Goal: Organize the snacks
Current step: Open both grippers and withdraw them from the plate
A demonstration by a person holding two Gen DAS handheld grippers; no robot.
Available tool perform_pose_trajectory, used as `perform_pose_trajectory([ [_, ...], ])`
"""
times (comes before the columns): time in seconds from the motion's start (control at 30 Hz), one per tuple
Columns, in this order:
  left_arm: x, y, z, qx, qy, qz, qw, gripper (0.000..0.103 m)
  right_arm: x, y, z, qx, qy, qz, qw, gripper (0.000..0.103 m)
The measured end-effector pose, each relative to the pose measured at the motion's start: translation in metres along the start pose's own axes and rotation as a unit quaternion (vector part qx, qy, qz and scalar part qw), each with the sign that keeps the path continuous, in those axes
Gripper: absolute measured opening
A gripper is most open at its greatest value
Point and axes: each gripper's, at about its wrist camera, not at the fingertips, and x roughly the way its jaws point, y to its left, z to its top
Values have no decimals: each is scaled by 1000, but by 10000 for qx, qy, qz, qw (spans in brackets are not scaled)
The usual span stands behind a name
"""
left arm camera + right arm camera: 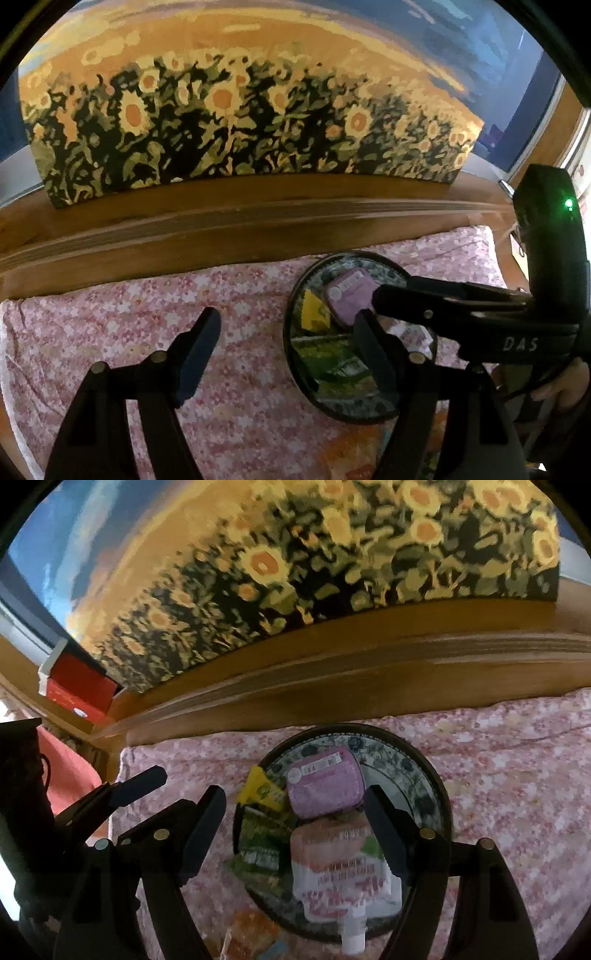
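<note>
Both my left gripper (282, 345) and right gripper (295, 825) hang with jaws apart and nothing between the pads, the round tray (430, 775) of snacks beyond my right fingertips, its pink pouch (332, 864) lying nearest, purple packet (325, 786) farther.

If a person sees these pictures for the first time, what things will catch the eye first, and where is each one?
First comes the large sunflower painting, which stands on the wooden ledge at the back. Next is the round dark plate on the pink flowered cloth; it holds a purple packet, a white and pink spouted pouch and yellow and green packets. Both open grippers hang above it.
</note>
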Motion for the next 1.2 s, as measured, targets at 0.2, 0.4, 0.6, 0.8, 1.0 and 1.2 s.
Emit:
perform_pose_trajectory([
  [0.2,-27,-9,-12,-45,-171,-10,9998,79,-29,6,-10,-79,-209,86,9997,79],
  [0.4,-54,-18,-26,-27,-308,3,9995,79,-54,6,-29,-150,-389,100,9991,79],
  [0.6,-63,-27,-40,-75,-328,25,9994,79,-80,9,-51,-340,-559,157,9977,79],
  [0.8,-70,-32,-53,-134,-335,21,9993,79,-96,5,-70,-336,-659,172,9971,79],
  [1.0,-79,-34,-66,-185,-351,-11,9992,79,-110,-2,-87,-325,-740,175,9966,79],
  [1.2,-80,-34,-82,-253,-271,-9,9993,79,-118,-9,-106,-298,-744,95,9967,79],
])
